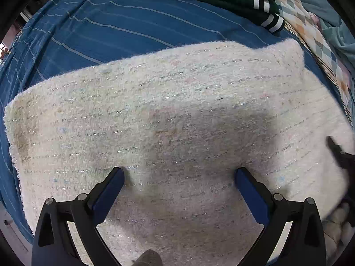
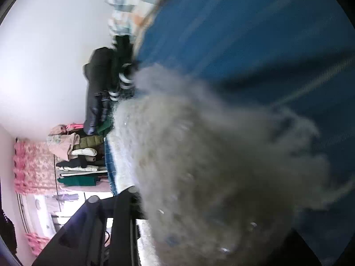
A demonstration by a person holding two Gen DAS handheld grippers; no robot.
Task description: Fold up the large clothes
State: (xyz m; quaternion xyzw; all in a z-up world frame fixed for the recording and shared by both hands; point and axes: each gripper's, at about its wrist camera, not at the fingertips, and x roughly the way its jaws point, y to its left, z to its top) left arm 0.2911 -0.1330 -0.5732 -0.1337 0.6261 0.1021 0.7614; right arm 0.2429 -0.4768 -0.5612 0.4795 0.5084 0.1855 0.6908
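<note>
Sweater [image 1: 168,115] lies as a flat rectangle on bed [image 1: 124,20]; mid-fold, I judge. Left claw [image 1: 179,175] spread, empty. Right claw [image 2: 221,199] pinches sweater edge, final fold pending.

On my left gripper [image 1: 179,173] I see two matte black plastic fingers [image 1: 106,195] of angular, ribbed build, each faced on the inside with a dark blue pad and pinned by round silver-grey bolt heads near the knuckle joints, two to a side. A blurred grey rounded part sits at the bottom edge between the finger bases. My right gripper [image 2: 124,221] shows only as black, glossy linkage bars with dark round bolt caps on top; the rest is too blurred or covered to make out.
</note>
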